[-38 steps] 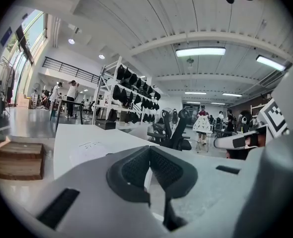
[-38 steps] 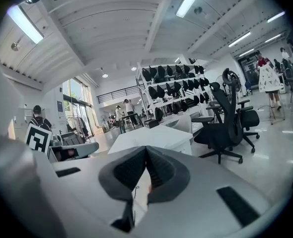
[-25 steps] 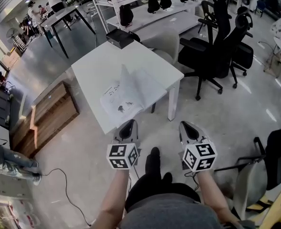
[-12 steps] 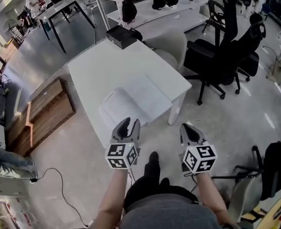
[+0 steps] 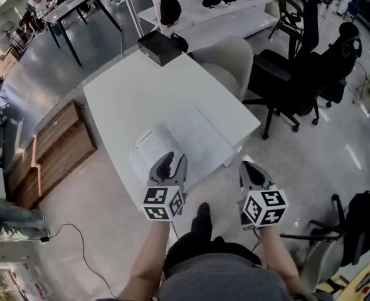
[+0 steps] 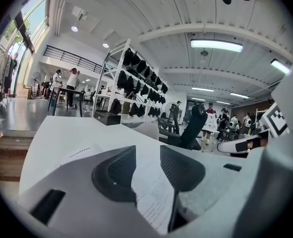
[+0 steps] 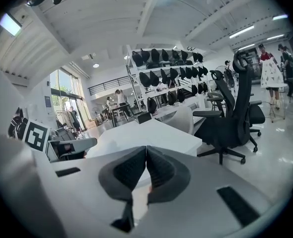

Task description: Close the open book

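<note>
- While the open, white-paged book of printed text (image 5: 184,144) lies flat at the near edge of the white rectangular table (image 5: 153,86), the left gripper (image 5: 172,158) hangs over its near left-hand page.
- Seen in its own view, the left gripper (image 6: 147,157) has just been opening its jaws. They stand wide apart and grip nothing, and a printed page shows through the gap below them.
- Off the table's near right corner, the right gripper (image 5: 246,165) is held over bare floor, just beside the book's right-hand page but clear of it.
- Its own view shows the right gripper (image 7: 146,155) with its dark pads pressed together and empty.
- A black box (image 5: 159,46) sits at the table's far corner, well apart from the book.
- Behind the table are a grey shell chair (image 5: 226,58) and black office chairs (image 5: 291,68); a low wooden crate (image 5: 53,149) stands on the floor to its left.
</note>
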Demonstrator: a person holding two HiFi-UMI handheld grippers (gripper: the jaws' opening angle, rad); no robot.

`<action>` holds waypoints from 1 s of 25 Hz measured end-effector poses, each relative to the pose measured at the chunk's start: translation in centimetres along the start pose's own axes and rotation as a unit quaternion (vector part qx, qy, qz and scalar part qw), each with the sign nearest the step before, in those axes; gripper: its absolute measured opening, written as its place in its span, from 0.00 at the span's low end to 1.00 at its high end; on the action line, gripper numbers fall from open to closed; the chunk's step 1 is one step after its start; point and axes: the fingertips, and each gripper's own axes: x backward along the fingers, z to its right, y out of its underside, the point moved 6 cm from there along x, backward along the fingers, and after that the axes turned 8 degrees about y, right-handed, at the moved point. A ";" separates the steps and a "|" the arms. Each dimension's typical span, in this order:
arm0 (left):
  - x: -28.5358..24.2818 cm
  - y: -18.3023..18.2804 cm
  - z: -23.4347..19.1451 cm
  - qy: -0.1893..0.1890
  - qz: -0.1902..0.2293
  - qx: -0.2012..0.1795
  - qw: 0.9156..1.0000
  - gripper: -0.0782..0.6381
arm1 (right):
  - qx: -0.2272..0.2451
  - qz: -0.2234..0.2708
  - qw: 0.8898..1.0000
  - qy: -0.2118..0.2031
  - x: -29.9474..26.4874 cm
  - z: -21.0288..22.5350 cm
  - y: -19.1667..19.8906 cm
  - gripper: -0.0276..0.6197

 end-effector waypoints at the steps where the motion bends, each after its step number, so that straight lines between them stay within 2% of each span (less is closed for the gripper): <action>1: -0.3 -0.2 -0.4 0.001 -0.001 0.001 1.000 0.30 | 0.001 -0.001 1.000 0.000 -0.6 -0.2 -0.3 0.05; 9: -3.5 -1.0 -2.6 0.022 -0.010 0.004 1.000 0.30 | 0.005 -0.003 1.000 0.007 -4.8 -1.0 -1.8 0.05; 17: -4.8 -0.9 -4.0 0.025 -0.015 0.017 0.999 0.30 | 0.013 -0.006 1.000 0.012 -7.2 -1.7 -3.0 0.05; 21: -5.0 -0.6 -4.6 0.018 -0.021 0.023 0.999 0.30 | 0.023 -0.013 1.000 -0.006 -8.7 -2.4 -3.6 0.05; 25: -5.2 -0.7 -5.0 -0.006 -0.022 0.025 0.999 0.30 | 0.034 -0.020 0.999 -0.037 -10.6 -2.6 -4.2 0.05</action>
